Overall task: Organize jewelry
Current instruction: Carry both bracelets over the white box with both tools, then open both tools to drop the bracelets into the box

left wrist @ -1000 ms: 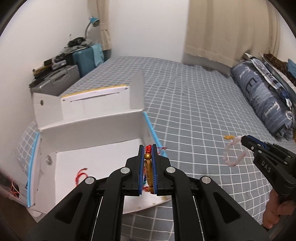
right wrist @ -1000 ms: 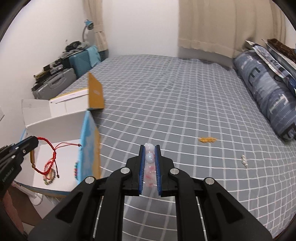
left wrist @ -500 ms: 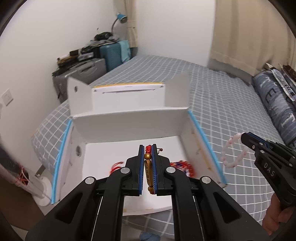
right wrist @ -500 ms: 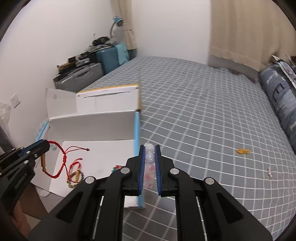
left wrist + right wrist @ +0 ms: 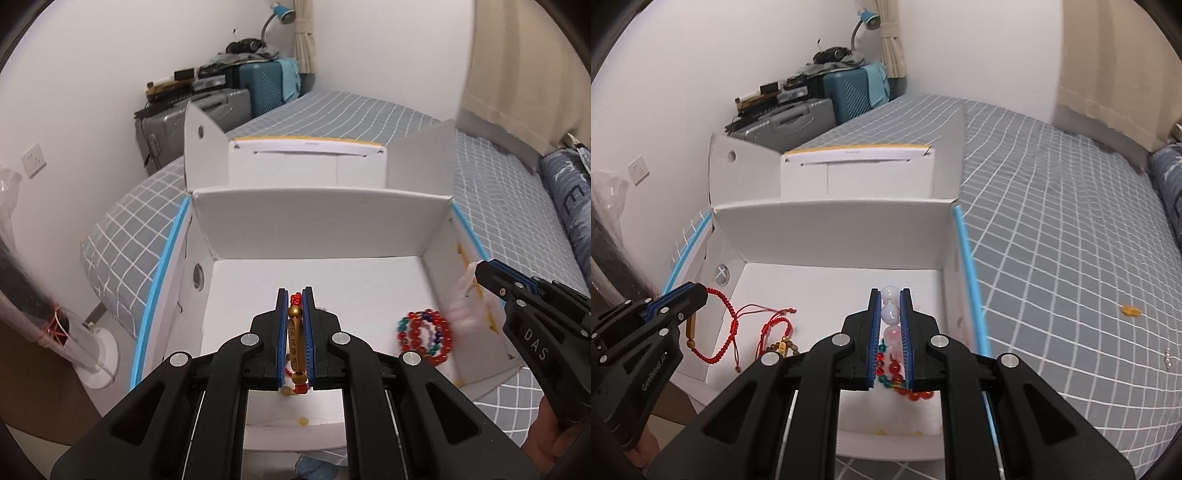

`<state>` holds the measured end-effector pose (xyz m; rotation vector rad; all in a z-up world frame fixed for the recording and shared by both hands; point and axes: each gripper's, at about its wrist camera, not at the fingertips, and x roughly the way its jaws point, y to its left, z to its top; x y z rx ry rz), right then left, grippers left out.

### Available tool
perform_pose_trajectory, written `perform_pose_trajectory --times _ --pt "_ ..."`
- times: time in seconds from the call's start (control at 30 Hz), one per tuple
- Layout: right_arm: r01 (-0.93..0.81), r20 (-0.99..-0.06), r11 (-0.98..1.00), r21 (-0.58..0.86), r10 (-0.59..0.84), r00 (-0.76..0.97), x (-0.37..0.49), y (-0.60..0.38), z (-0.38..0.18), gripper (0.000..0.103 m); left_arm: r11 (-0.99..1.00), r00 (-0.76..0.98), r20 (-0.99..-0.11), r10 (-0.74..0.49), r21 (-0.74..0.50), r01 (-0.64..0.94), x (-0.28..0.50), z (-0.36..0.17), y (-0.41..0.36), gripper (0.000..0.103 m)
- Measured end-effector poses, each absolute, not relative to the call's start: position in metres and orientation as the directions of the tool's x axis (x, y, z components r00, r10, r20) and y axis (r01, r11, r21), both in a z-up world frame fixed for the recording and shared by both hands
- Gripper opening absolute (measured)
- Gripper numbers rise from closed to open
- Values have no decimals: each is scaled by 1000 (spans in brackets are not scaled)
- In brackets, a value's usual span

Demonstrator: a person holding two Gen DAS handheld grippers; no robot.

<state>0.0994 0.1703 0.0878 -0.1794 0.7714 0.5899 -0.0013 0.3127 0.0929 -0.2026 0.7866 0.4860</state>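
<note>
An open white cardboard box (image 5: 317, 214) (image 5: 831, 229) sits at the bed's edge. My left gripper (image 5: 295, 295) (image 5: 696, 293) is shut on a red cord bracelet with a gold tube bead (image 5: 295, 339), whose red cord (image 5: 727, 332) hangs over the box floor. My right gripper (image 5: 890, 295) (image 5: 480, 273) is shut on a pale pink bead bracelet (image 5: 891, 314) (image 5: 465, 306) over the box's right side. A red multicolour bead bracelet (image 5: 424, 338) (image 5: 901, 373) and another red cord bracelet (image 5: 779, 338) lie in the box.
The grey checked bed (image 5: 1071, 221) stretches right, with a small gold piece (image 5: 1130, 311) and small pearls (image 5: 1167, 360) on it. Suitcases (image 5: 207, 118) stand against the far wall. A blue patterned pillow (image 5: 569, 206) lies at the right.
Both grippers have moved left, from over the bed to over the open box, each still holding its bracelet. The box now fills the middle of both views.
</note>
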Motion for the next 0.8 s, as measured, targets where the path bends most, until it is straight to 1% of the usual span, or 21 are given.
perform_pose_trajectory --times 0.37,0.57,0.8 --pt "-585 -751 809 49 416 513 107 202 52 10 850 551 -774 311 -33 -526 7 57 351 8" --pt "-577 -795 816 46 379 473 115 209 33 10 846 528 -792 307 -26 -532 8 48 355 8" --pt "-587 -809 809 40 371 456 115 212 26 11 850 512 -803 304 -13 -526 11 44 353 8"
